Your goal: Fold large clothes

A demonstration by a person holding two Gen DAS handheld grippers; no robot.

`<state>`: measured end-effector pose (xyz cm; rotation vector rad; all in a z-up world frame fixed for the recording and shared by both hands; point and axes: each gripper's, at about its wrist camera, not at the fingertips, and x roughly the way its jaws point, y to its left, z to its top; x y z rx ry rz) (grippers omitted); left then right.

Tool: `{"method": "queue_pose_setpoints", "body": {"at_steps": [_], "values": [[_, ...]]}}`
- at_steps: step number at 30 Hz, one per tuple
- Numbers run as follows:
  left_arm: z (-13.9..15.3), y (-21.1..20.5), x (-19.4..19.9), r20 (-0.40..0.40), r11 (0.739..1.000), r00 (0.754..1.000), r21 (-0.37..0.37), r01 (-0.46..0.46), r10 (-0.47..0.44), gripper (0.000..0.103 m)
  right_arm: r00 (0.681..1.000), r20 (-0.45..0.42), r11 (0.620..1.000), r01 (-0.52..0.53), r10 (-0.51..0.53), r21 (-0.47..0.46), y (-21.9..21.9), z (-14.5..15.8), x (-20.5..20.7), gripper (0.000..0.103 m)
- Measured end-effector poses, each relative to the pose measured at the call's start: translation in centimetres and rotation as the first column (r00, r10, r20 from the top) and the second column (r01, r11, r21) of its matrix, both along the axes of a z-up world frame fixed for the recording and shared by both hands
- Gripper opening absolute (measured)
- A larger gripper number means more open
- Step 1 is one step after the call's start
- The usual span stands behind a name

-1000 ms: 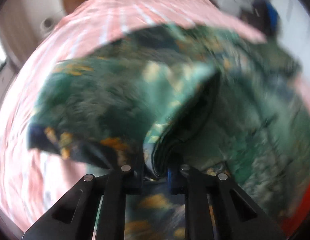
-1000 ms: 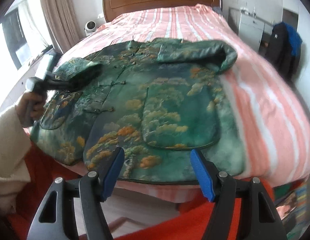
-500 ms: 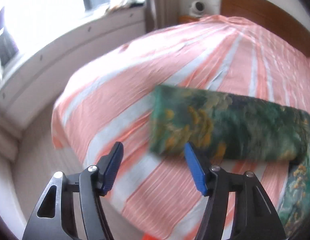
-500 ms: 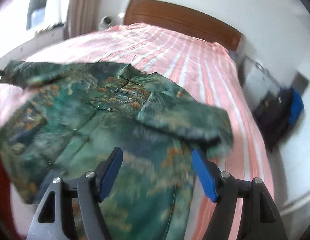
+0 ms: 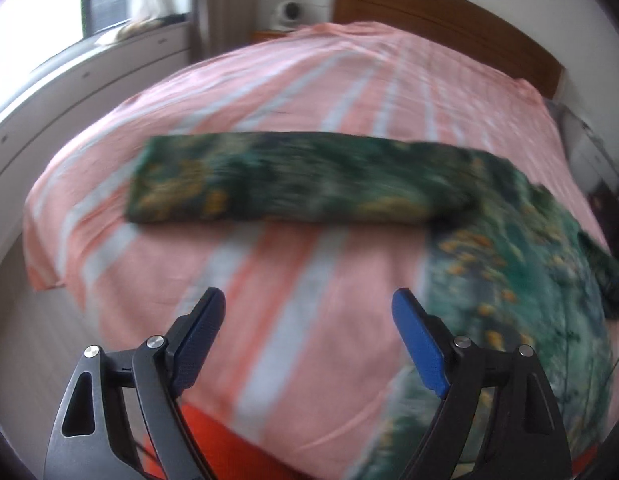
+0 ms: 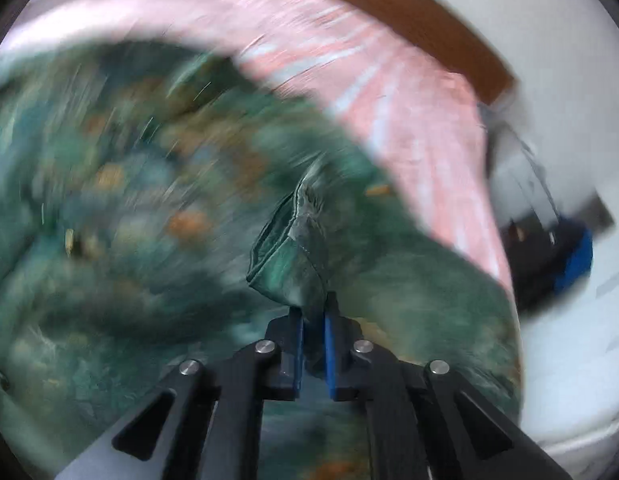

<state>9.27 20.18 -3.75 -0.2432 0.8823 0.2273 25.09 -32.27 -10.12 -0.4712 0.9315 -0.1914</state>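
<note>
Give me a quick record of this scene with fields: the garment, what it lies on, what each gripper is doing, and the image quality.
garment: green patterned jacket, one sleeve stretched out flat across the bed
surface: bed with pink and white striped cover, wooden headboard behind
left gripper: open, holding nothing, above the striped cover near the sleeve
right gripper: shut on a bunched fold of the jacket's fabric
image quality: right wrist view heavily motion-blurred; left wrist view mildly blurred
</note>
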Motion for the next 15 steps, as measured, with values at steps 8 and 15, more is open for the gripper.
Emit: {"method": "queue_pose_setpoints", "body": {"at_steps": [8, 15], "values": [[-1.4, -3.6, 0.9, 0.026, 0.998, 0.999, 0.057, 0.034, -0.035, 0.087, 0.82, 0.304, 0.869, 0.414, -0.485, 0.271, -19.7, 11.8, -14.7, 0.008], [-4.0, -3.0, 1.9, 0.004, 0.996, 0.999, 0.075, -0.037, 0.037, 0.093, 0.559, 0.068, 0.545, 0.764, -0.826, 0.346, -33.4, 2.9, -27.5, 0.037]]}}
